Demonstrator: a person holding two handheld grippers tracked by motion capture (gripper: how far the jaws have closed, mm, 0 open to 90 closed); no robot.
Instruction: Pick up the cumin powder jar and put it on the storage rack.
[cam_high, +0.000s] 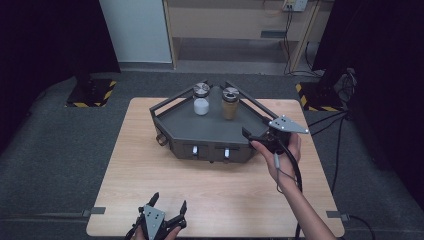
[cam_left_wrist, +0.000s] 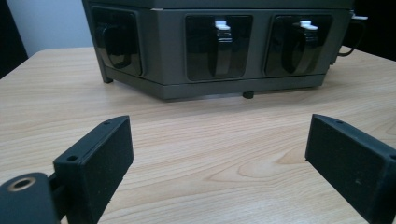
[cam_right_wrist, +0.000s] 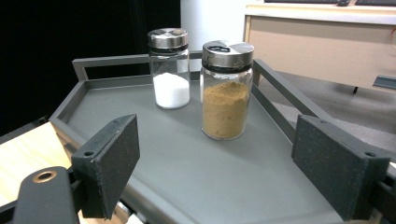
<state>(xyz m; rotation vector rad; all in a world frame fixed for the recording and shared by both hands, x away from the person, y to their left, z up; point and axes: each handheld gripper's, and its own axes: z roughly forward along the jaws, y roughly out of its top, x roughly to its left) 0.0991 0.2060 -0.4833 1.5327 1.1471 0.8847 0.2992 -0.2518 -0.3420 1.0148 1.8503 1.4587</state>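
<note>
Two jars (cam_right_wrist: 225, 91) stand on the rack (cam_right_wrist: 196, 158); right gripper (cam_right_wrist: 217, 163) gapes, seemingly holding nothing.

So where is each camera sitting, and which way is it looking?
High view: above the person's side, looking forward and down at the table and grey tray; both forearms and hands enter below.
Left gripper view: low on the left tool, facing the tray's front; open jaws show.
Right gripper view: on the right tool, facing the white jar and brown jar.
Shared: the high and right gripper views both show both jars.
</note>
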